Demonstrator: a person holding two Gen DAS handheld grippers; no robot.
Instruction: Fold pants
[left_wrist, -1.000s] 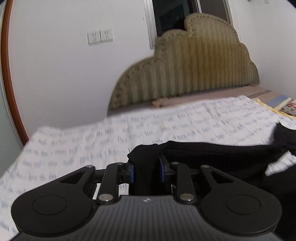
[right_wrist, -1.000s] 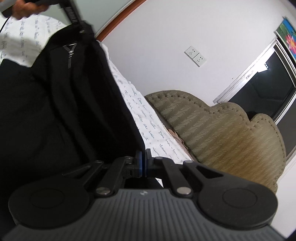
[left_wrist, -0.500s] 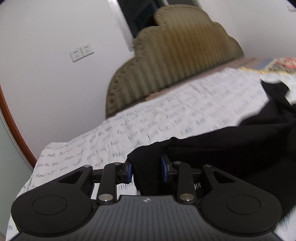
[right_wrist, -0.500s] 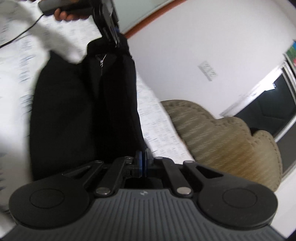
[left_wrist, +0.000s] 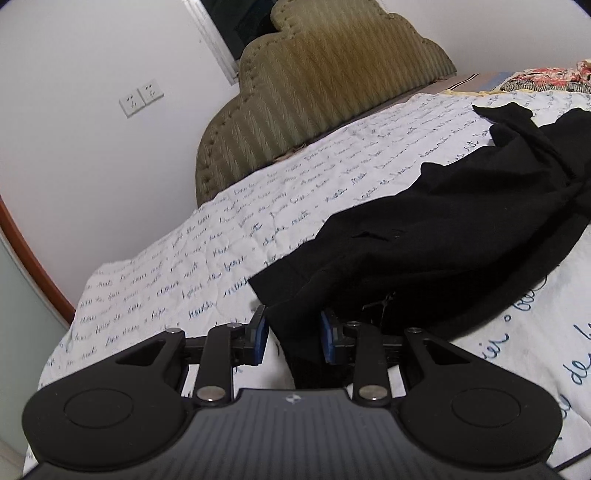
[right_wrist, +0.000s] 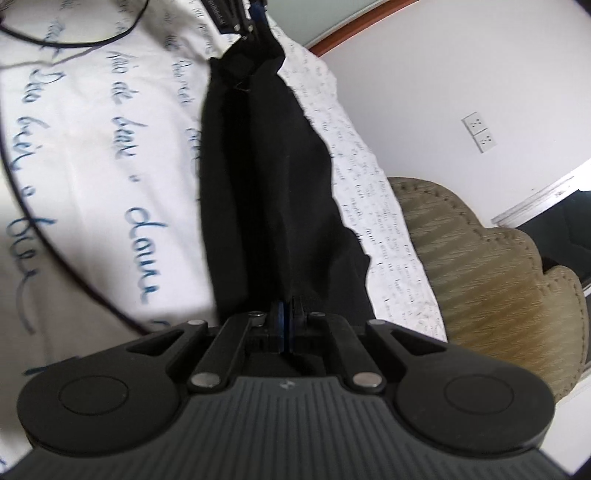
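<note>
The black pants (left_wrist: 424, 236) lie stretched over the white bed sheet (left_wrist: 184, 280) printed with blue script. In the left wrist view my left gripper (left_wrist: 293, 332) is shut on a thick bunch of the black cloth at the near end, its blue pads on either side. The far end of the pants is rumpled at the right. In the right wrist view the pants (right_wrist: 266, 184) run as a long strip from my right gripper (right_wrist: 287, 325), shut on their edge, up to the left gripper (right_wrist: 243, 18) at the top.
A padded olive headboard (left_wrist: 332, 92) stands against the white wall, with wall sockets (left_wrist: 140, 98) beside it. Floral bedding (left_wrist: 546, 77) lies at the far right. A black cable (right_wrist: 55, 229) curves across the sheet (right_wrist: 92, 166). The bed's edge drops off at left.
Both grippers have come down with the pants, which now lie along the sheet instead of hanging. The hand on the left gripper has left the right wrist view.
</note>
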